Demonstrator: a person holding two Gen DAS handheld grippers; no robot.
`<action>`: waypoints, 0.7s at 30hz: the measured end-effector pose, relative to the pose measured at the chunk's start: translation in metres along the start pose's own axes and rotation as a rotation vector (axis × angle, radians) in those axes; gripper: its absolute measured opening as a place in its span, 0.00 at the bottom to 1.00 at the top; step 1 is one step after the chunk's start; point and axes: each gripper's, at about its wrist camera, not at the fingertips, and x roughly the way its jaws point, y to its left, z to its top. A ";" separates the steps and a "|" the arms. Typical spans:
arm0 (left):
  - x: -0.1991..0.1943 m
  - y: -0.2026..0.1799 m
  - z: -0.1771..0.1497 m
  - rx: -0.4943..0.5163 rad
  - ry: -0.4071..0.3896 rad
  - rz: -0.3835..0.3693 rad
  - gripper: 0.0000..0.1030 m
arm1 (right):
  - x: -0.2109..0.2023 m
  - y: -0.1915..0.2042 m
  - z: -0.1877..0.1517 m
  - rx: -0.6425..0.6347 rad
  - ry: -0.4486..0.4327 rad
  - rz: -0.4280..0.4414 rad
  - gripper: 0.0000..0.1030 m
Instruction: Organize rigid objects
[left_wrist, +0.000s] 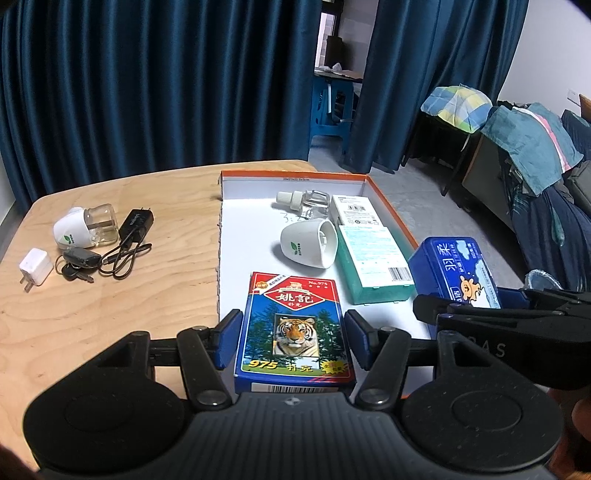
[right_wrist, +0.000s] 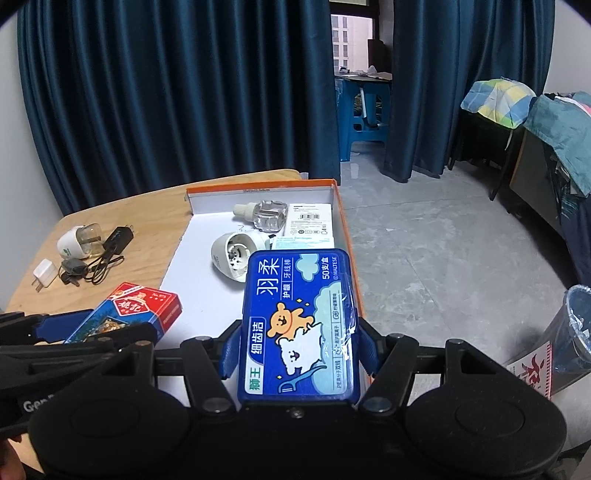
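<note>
My left gripper (left_wrist: 291, 341) is clamped on the card box (left_wrist: 293, 328), low over the tray (left_wrist: 247, 229). My right gripper (right_wrist: 297, 349) is clamped on the floss case (right_wrist: 299, 325), above the tray's right rim. I should lower each box flat and release gently. Free floor stays near the front; the teal box (left_wrist: 373, 258) and white cup (left_wrist: 308, 242) crowd the back.

A shallow orange-rimmed cardboard tray (left_wrist: 388, 206) lies on the right part of the pale wooden tabletop (left_wrist: 110, 295). In it, a clear glass refill bottle (left_wrist: 303, 201) and a white carton (left_wrist: 356, 216) lie at the back, with a white plastic diffuser shell (left_wrist: 308, 245) and a green carton (left_wrist: 373, 264) before them. Left of the tray lie a white plug adapter (left_wrist: 35, 271), a black charger with cable (left_wrist: 135, 229) and a black key fob with keys (left_wrist: 79, 260).
</note>
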 end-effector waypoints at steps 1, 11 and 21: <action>0.001 0.000 0.000 -0.001 0.001 0.000 0.59 | 0.001 0.000 0.000 0.004 0.000 0.001 0.72; 0.006 -0.001 -0.002 -0.004 0.017 -0.003 0.59 | 0.008 -0.002 -0.002 0.026 0.011 0.012 0.72; 0.009 0.002 -0.004 -0.018 0.027 0.002 0.59 | 0.012 -0.006 -0.003 0.054 0.021 0.037 0.72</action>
